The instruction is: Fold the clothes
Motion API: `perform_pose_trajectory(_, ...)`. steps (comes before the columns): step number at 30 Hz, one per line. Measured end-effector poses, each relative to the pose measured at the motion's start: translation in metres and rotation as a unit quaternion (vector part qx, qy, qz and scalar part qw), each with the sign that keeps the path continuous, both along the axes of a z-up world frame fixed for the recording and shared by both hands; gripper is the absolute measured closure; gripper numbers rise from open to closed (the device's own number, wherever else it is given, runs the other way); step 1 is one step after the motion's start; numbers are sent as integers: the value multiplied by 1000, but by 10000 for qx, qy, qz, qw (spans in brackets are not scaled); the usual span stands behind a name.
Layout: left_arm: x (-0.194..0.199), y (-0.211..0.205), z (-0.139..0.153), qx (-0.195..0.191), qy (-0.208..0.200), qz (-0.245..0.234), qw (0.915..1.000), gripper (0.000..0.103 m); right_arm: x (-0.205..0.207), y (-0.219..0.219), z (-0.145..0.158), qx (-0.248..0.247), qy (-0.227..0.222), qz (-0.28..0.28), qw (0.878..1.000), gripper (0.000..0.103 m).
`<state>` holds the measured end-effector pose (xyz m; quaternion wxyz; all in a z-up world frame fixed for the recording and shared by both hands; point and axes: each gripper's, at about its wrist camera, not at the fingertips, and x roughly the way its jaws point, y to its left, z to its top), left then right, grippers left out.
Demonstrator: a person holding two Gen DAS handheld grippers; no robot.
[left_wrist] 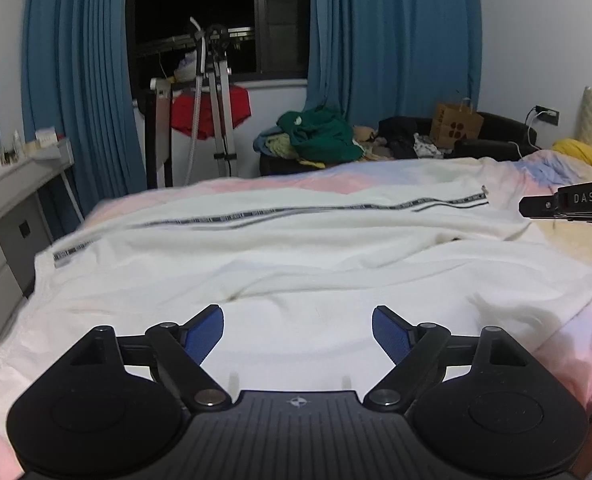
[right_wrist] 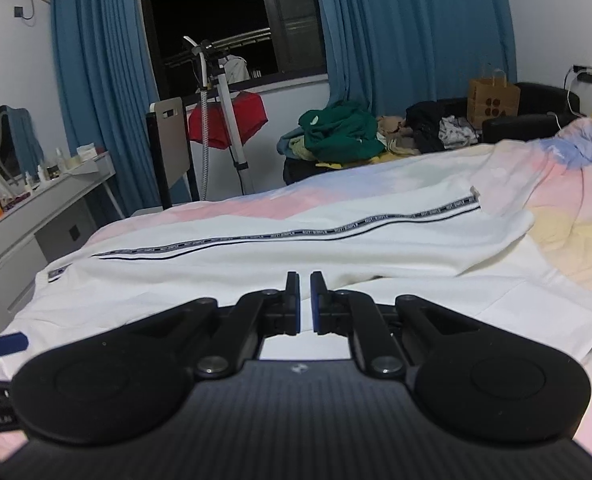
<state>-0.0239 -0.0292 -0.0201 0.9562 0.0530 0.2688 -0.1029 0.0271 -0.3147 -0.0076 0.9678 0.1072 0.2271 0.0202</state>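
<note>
White trousers lie spread across the bed. The left gripper has its fingers spread above the near cloth; the right gripper has its fingers almost pressed together, holding nothing. A grasp may catch the bedsheet too, since both are pale.

The left tongs hover level with their blue pads spread wide apart. The right tongs hover level, pads nearly together, a thin gap between.
</note>
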Motion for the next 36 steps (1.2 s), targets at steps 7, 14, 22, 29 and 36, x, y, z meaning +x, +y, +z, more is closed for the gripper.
perform_pose_trajectory(7, 10, 22, -28, 17, 110, 140, 9998, 13, 3, 7, -8, -237, 103, 33, 9997, 94)
perform_pose_trajectory(14, 15, 49, -23, -341, 311, 478, 9978, 5, 1, 5, -12, -292, 136, 27, 9995, 89)
perform_pose_trajectory(22, 36, 121, -25, -920, 1212, 1448, 9777, 4, 2, -11, -18, 210, 178, -29, 9996, 28)
perform_pose_trajectory(29, 50, 217, -26, -2323, 2196, 2575, 9118, 6, 7, -18, -22, 409, 305, -122, 9986, 28)
perform_pose_trajectory(36, 36, 267, -34, -3181, 2264, 3317, 8588, 11, 0, -37, -24, 972, 250, -414, 9941, 28)
